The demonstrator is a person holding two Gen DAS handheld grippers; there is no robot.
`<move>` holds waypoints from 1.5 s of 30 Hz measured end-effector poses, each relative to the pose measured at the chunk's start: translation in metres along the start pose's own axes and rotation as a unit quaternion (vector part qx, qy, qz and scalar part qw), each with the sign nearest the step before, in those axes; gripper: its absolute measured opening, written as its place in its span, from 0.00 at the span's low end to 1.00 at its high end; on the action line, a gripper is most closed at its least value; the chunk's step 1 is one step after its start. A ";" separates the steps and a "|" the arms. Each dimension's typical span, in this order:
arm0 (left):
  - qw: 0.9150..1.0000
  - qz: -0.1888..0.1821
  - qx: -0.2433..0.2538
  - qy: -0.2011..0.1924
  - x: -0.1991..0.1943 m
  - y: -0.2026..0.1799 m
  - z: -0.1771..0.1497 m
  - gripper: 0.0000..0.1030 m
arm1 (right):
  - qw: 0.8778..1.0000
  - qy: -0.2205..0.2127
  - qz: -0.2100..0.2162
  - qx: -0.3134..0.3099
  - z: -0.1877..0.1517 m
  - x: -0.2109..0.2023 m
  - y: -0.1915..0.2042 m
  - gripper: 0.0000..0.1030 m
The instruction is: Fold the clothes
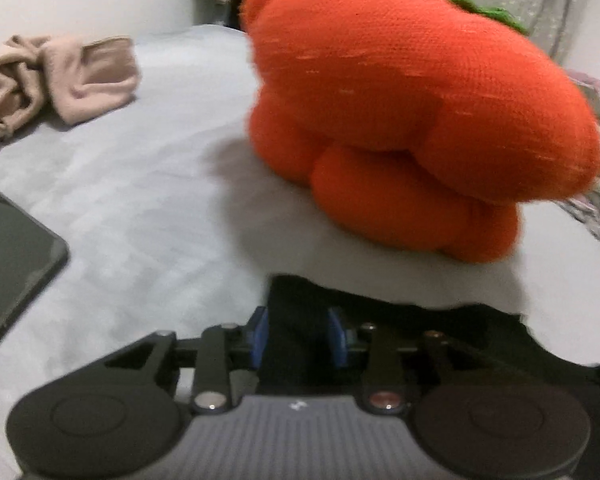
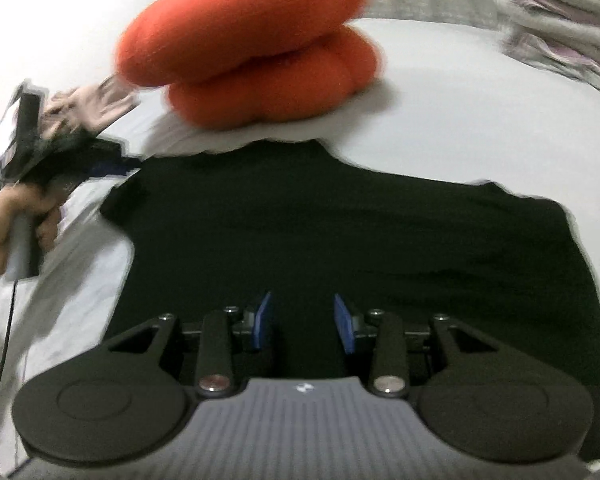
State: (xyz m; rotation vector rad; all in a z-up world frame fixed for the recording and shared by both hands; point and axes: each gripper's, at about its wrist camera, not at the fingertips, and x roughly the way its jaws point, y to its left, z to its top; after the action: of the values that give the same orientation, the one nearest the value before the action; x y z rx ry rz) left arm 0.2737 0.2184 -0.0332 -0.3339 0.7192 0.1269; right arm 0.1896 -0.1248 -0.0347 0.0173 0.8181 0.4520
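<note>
Left wrist view: left gripper [image 1: 298,338] with blue pads apart over the edge of the black garment [image 1: 380,320], pads not pressing it; orange plush [image 1: 400,100] beyond on the bed [image 1: 140,200]; beige cloth [image 1: 56,80] far left (dark tablet [image 1: 12,256] at the edge). Right wrist view: right gripper [image 2: 304,326] parted, empty, above the garment spread flat; a hand [image 2: 20,224] holds the left gripper at left

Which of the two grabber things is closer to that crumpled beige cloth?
The left. In the right wrist view, the left gripper sits just below the beige cloth, at the black garment's left corner. The right gripper hovers over the garment's middle, farther off.
</note>
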 end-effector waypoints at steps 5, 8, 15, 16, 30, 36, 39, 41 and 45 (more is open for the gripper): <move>0.998 -0.063 0.008 0.022 -0.017 -0.030 -0.011 0.43 | 0.998 -0.009 -0.048 0.043 -0.004 -0.031 -0.042 0.37; 0.995 -0.094 0.018 0.038 -0.031 -0.051 -0.024 0.45 | 0.995 -0.006 -0.075 0.061 -0.010 -0.046 -0.061 0.37; 0.985 -0.149 0.063 0.059 -0.052 -0.108 -0.055 0.45 | 0.984 -0.001 -0.130 0.123 -0.036 -0.067 -0.097 0.37; 0.984 -0.153 0.071 0.061 -0.051 -0.115 -0.059 0.45 | 0.982 0.001 -0.138 0.129 -0.039 -0.068 -0.102 0.37; 0.960 -0.221 0.135 0.107 -0.030 -0.196 -0.122 0.45 | 0.975 0.015 -0.199 0.094 -0.053 -0.062 -0.127 0.03; 0.953 -0.240 0.155 0.105 -0.032 -0.213 -0.127 0.45 | 0.960 -0.015 -0.266 0.080 -0.032 -0.073 -0.153 0.03; 0.945 -0.254 0.181 0.101 -0.033 -0.229 -0.128 0.45 | 0.959 -0.019 -0.263 0.107 -0.023 -0.075 -0.174 0.03; 0.938 -0.260 0.208 0.094 -0.033 -0.245 -0.126 0.45 | 0.958 -0.024 -0.247 0.141 -0.023 -0.076 -0.189 0.03; 0.925 -0.269 0.256 0.084 -0.020 -0.281 -0.112 0.45 | 0.949 -0.038 -0.209 0.231 -0.036 -0.083 -0.209 0.13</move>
State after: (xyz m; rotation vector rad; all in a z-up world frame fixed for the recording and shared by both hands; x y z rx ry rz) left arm 0.2523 -0.0843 -0.0268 -0.0302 0.7782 -0.6126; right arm 0.1947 -0.3524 -0.0409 0.2892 0.8104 -0.1469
